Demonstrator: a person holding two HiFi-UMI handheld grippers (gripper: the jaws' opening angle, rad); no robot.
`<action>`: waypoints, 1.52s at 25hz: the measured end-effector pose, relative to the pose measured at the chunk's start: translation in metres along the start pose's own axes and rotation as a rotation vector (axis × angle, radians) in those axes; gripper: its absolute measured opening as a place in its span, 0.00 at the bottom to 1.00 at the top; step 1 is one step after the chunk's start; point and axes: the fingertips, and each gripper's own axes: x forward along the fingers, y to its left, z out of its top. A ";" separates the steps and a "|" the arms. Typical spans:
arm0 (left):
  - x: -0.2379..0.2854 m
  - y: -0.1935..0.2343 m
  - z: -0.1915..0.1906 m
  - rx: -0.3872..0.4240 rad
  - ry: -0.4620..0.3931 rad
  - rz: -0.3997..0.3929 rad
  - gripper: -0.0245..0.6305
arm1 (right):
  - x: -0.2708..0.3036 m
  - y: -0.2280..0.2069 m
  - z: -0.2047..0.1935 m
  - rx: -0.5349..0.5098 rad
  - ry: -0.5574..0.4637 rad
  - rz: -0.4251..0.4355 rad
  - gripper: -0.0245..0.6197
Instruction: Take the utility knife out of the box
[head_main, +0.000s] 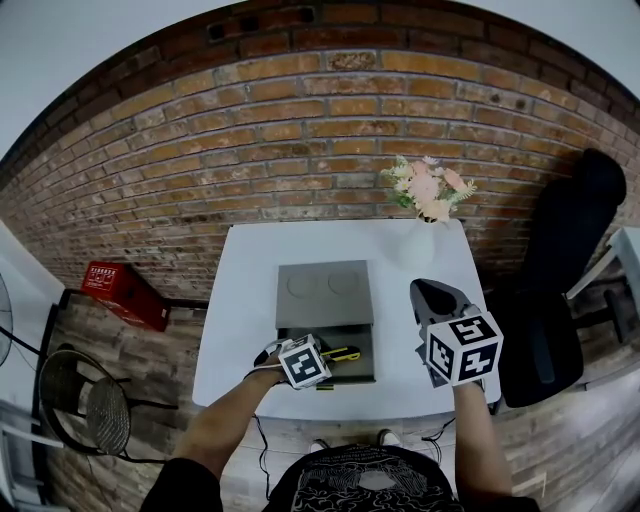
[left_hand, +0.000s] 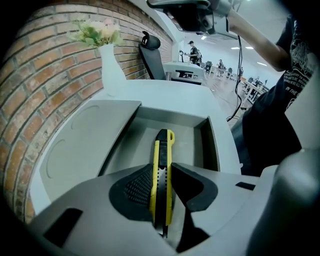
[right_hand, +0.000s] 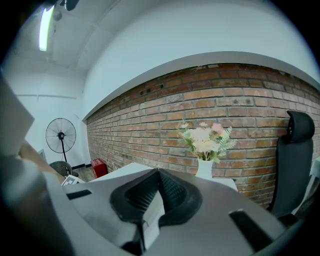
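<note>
The yellow and black utility knife (left_hand: 163, 145) lies lengthwise in the tray of the open grey box (left_hand: 197, 134). My left gripper (left_hand: 162, 174) points steeply down into the tray, and its two dark pads press on the knife's sides near its rear end. In the head view the knife (head_main: 344, 353) pokes out to the right of the left gripper (head_main: 328, 360) at the box's (head_main: 362, 372) front half. My right gripper (head_main: 430, 290) hovers over the table to the right of the box, pads together, holding nothing.
The box's lid (head_main: 323, 293) lies flat behind the tray. A white vase of flowers (head_main: 424, 238) stands at the table's (head_main: 245, 330) far right corner by the brick wall. A black office chair (head_main: 560, 280) is to the right, a red crate (head_main: 124, 294) and a wire stool (head_main: 85, 400) to the left.
</note>
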 end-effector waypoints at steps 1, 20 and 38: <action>0.000 -0.001 0.000 0.008 0.003 0.002 0.24 | -0.001 -0.001 -0.001 0.002 0.000 0.000 0.07; -0.061 0.026 0.040 -0.231 -0.246 0.171 0.24 | -0.001 0.009 -0.007 0.004 0.009 0.071 0.07; -0.171 0.070 0.092 -0.415 -0.578 0.446 0.24 | -0.010 0.018 0.006 -0.015 -0.027 0.113 0.07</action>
